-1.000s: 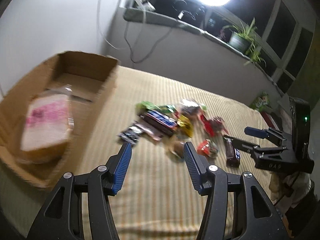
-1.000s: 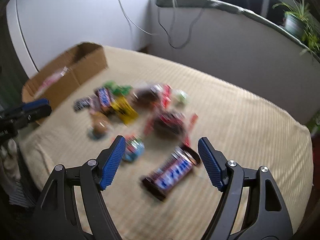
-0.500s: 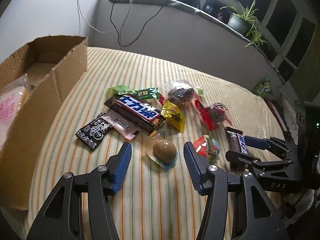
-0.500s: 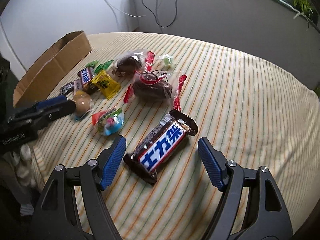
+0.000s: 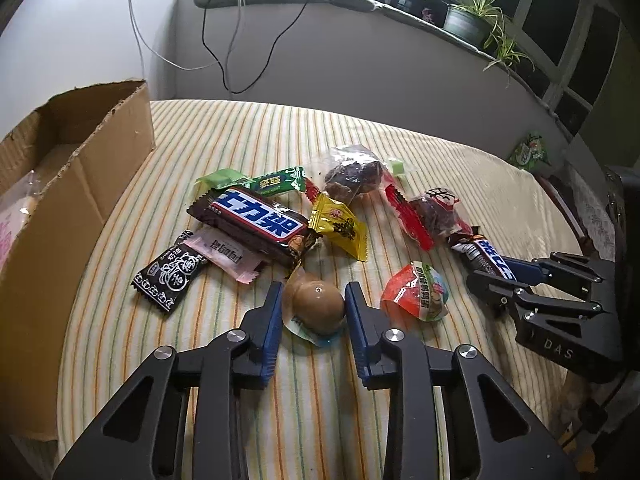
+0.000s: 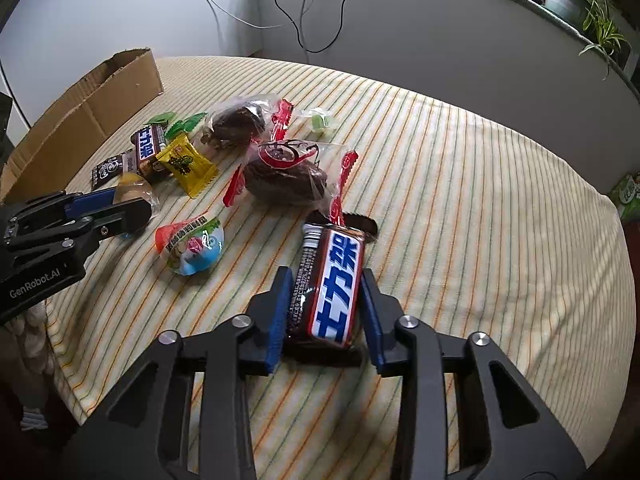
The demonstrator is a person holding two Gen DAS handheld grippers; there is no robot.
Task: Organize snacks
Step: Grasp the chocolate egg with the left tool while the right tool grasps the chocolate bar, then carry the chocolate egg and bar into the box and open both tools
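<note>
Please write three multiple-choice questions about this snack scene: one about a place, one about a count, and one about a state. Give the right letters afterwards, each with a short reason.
1. Where is the cardboard box in the left wrist view?
A. left of the snacks
B. right of the snacks
C. on the windowsill

2. How many brown bars with blue lettering are in the right wrist view?
A. one
B. two
C. four

3. What is between the fingers of the left hand-held gripper?
A. nothing
B. a brown egg in clear wrap
C. a yellow packet

Answers:
1 A, the box stands at the cloth's left edge.
2 B, one bar is in the right hand-held gripper, another bar lies in the pile.
3 B, the brown egg sits between the blue pads.
</note>
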